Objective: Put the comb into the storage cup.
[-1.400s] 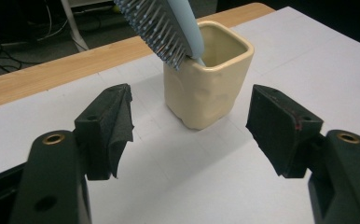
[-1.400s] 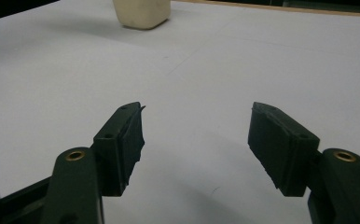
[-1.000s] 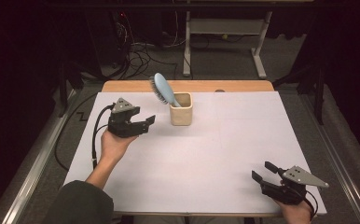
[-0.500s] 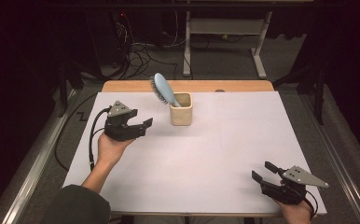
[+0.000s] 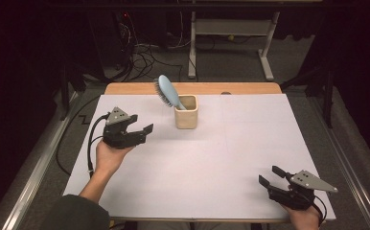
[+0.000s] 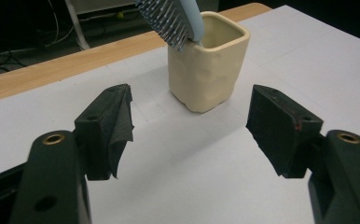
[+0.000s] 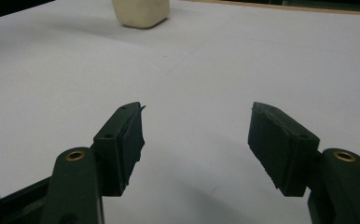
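The left gripper (image 5: 139, 131) is black and blocky, topped by a grey three-cornered plate with small dark holes; a black cable loops from its rear. The right gripper (image 5: 271, 176) matches it, plate and cable alike. Each one's fingers (image 6: 107, 128) are matte black wedges, with a screw hole on the upper face and a brass-ringed pivot behind. The left pad's lining looks frayed. A dark green sleeve (image 5: 73, 215) covers the left arm.

A white sheet (image 5: 250, 158) covers a wooden table (image 5: 207, 88) in a dark room. Behind it, a grey floor (image 5: 231, 62) carries tangled cables (image 5: 147, 52) and the white legs of a metal frame (image 5: 231, 36). A metal rail (image 5: 34, 167) runs along the left.
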### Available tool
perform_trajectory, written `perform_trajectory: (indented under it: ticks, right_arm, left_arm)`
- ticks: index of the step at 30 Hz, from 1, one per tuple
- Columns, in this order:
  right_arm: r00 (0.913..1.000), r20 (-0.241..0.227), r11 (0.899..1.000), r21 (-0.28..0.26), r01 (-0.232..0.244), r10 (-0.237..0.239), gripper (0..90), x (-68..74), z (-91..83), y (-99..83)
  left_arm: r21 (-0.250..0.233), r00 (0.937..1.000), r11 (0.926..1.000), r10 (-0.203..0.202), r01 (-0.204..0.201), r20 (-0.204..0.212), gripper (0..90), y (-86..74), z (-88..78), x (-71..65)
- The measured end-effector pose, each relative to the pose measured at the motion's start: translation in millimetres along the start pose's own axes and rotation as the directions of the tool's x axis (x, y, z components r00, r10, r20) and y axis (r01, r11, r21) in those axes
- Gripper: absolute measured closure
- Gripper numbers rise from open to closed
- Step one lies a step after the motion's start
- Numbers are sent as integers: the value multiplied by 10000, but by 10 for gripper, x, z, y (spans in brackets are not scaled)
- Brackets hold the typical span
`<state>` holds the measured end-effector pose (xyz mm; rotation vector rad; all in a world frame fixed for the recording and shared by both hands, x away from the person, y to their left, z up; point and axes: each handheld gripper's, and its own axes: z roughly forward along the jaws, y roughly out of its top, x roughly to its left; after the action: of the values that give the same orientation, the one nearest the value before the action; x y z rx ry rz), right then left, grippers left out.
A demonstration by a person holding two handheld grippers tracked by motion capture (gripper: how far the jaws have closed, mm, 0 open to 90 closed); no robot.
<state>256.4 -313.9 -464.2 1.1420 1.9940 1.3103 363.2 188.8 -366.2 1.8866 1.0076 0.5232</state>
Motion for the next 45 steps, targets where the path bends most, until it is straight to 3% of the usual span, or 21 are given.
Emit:
perform_trajectory:
  ticks: [8, 19, 32, 36, 39, 45]
  right_arm:
    - [9999, -84, 9998, 103, -140, 141, 360, -14, 24, 2]
    - [9995, -5, 9994, -88, -331, 331, 361, -23, 2, -5]
    - [9997, -29, 9997, -73, -254, 254, 361, -12, 6, -1]
    - [9997, -51, 9996, -115, -248, 248, 361, -11, -1, -1]
    - [9997, -26, 9996, -81, -261, 261, 361, -14, 4, -1]
    - [9997, -18, 9997, -89, -245, 245, 361, -11, 2, 0]
  left_arm:
    - [-299, 9998, 9995, 27, -21, 192, 310, 30, -59, 4]
    - [-212, 9998, 9998, 73, -69, 166, 310, 6, -119, 11]
    - [-115, 9999, 9999, -22, 23, 123, 309, -167, -198, 5]
    - [-225, 9994, 9993, -297, 301, 147, 311, -242, -198, 16]
    - [-64, 9998, 9998, -171, 172, 90, 312, -296, -188, 7]
    - [-93, 9995, 9995, -302, 303, 113, 311, -376, -231, 2]
